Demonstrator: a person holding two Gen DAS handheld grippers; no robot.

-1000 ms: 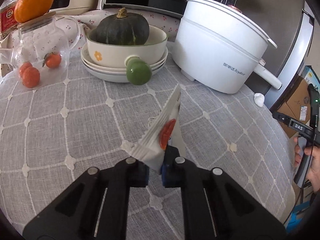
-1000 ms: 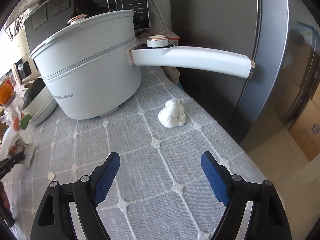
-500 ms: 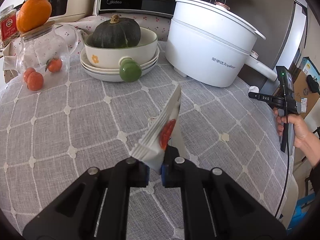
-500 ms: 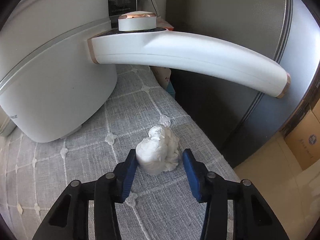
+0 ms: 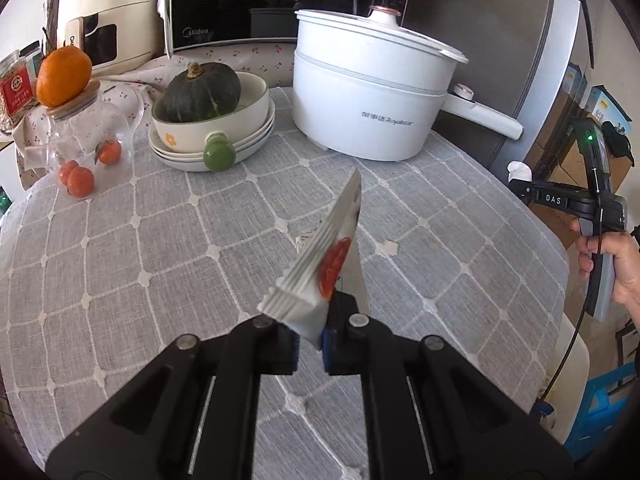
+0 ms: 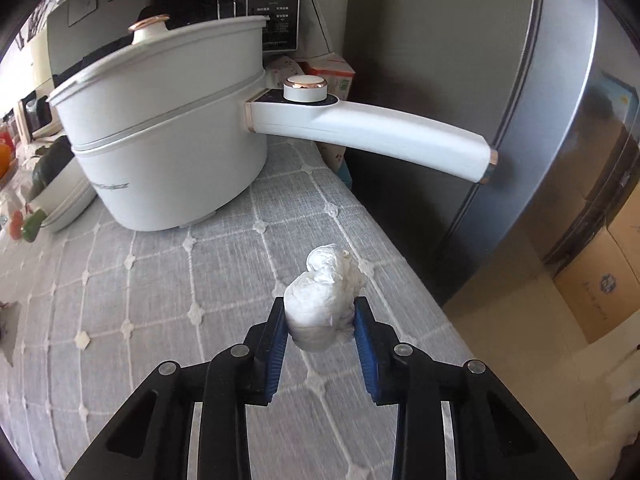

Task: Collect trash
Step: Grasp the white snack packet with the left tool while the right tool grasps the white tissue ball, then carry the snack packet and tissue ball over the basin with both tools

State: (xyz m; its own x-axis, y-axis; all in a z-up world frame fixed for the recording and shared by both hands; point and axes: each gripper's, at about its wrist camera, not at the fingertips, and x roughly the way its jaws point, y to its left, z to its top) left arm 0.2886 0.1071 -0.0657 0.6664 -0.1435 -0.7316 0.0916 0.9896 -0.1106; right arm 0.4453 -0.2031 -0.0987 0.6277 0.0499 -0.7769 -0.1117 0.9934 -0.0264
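Observation:
My left gripper (image 5: 310, 340) is shut on a white snack wrapper (image 5: 324, 256) with a red spot, held above the grey tablecloth (image 5: 160, 240). My right gripper (image 6: 320, 320) is shut on a crumpled white tissue ball (image 6: 322, 300), held a little above the cloth near the table's right edge. In the left wrist view the right gripper (image 5: 524, 190) shows at the right with the tissue (image 5: 519, 170) at its tip.
A white electric pot (image 5: 368, 92) with a long handle (image 6: 380, 136) stands at the back. Stacked bowls with a dark squash (image 5: 204, 92), a glass jar of oranges (image 5: 86, 148), a microwave (image 5: 240, 8) and a grey fridge (image 6: 520, 100) surround the table.
My right gripper closed around the tissue ball and lifted it back from under the pot handle. My left gripper pulled back from the pot, still holding the wrapper.

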